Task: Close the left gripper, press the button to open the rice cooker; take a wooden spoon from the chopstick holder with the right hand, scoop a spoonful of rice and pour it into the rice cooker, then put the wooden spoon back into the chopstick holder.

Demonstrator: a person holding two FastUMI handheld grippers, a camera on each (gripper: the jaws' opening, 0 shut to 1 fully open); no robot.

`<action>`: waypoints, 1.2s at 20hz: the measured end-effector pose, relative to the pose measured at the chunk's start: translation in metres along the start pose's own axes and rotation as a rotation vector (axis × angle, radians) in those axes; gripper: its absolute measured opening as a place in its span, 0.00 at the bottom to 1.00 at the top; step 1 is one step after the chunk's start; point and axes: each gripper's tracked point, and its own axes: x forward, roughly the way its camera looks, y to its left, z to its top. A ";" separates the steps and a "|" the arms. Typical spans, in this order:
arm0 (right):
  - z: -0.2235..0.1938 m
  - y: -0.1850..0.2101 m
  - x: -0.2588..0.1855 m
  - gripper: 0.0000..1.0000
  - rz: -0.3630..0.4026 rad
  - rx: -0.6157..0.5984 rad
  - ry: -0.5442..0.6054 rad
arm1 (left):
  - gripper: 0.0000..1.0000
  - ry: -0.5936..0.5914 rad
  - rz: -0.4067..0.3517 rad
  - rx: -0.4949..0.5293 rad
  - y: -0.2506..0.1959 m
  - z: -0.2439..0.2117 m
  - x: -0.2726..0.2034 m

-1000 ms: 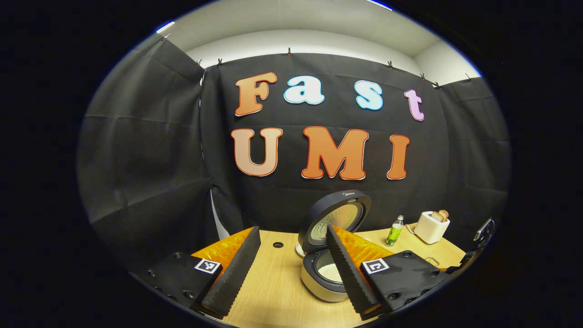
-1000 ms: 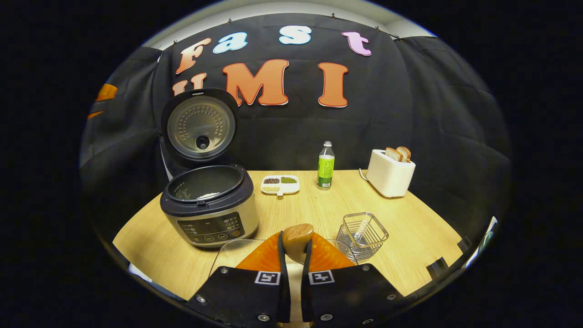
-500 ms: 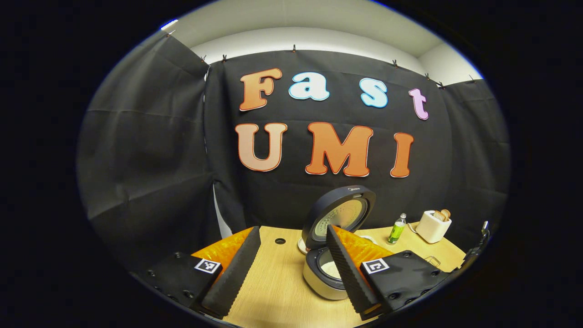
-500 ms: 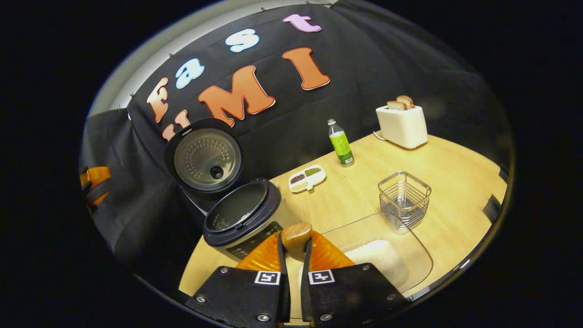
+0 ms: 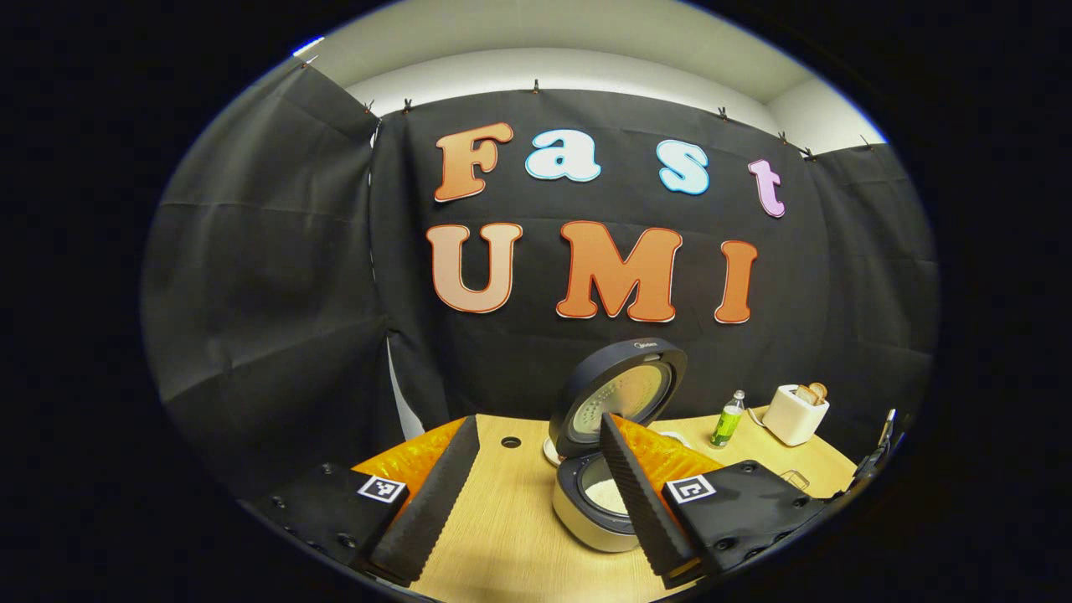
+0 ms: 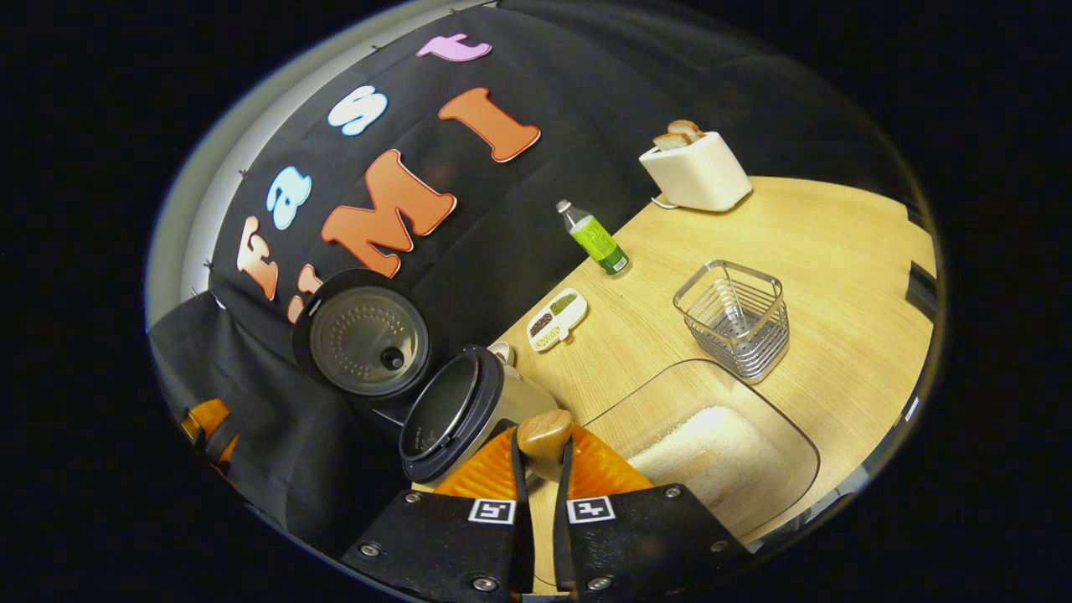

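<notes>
In the right gripper view my right gripper [image 6: 542, 469] is shut on the wooden spoon [image 6: 544, 429], whose rounded end pokes out between the fingers. This gripper is rolled steeply, close above the open rice cooker [image 6: 456, 412], whose lid [image 6: 366, 342] stands up. The wire chopstick holder [image 6: 735, 320] stands to the right, beside a clear tray of rice [image 6: 712, 456]. In the left gripper view my left gripper [image 5: 536, 498] is open and holds nothing. Behind its right finger sits the rice cooker [image 5: 596, 502], white rice visible in the pot.
On the wooden table [image 6: 821, 251] are a white toaster [image 6: 692, 172] with bread, a green bottle [image 6: 595, 240] and a small divided dish [image 6: 555, 318] of beans along the back. The black cloth wall closes in behind and to the left.
The right gripper has rolled further with the spoon and moved closer to the cooker's rim. The left gripper has barely shifted and stays open.
</notes>
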 end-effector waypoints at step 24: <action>0.047 -0.021 -0.047 0.08 0.204 0.687 0.023 | 0.98 -0.034 -0.016 -0.008 -0.009 0.012 0.000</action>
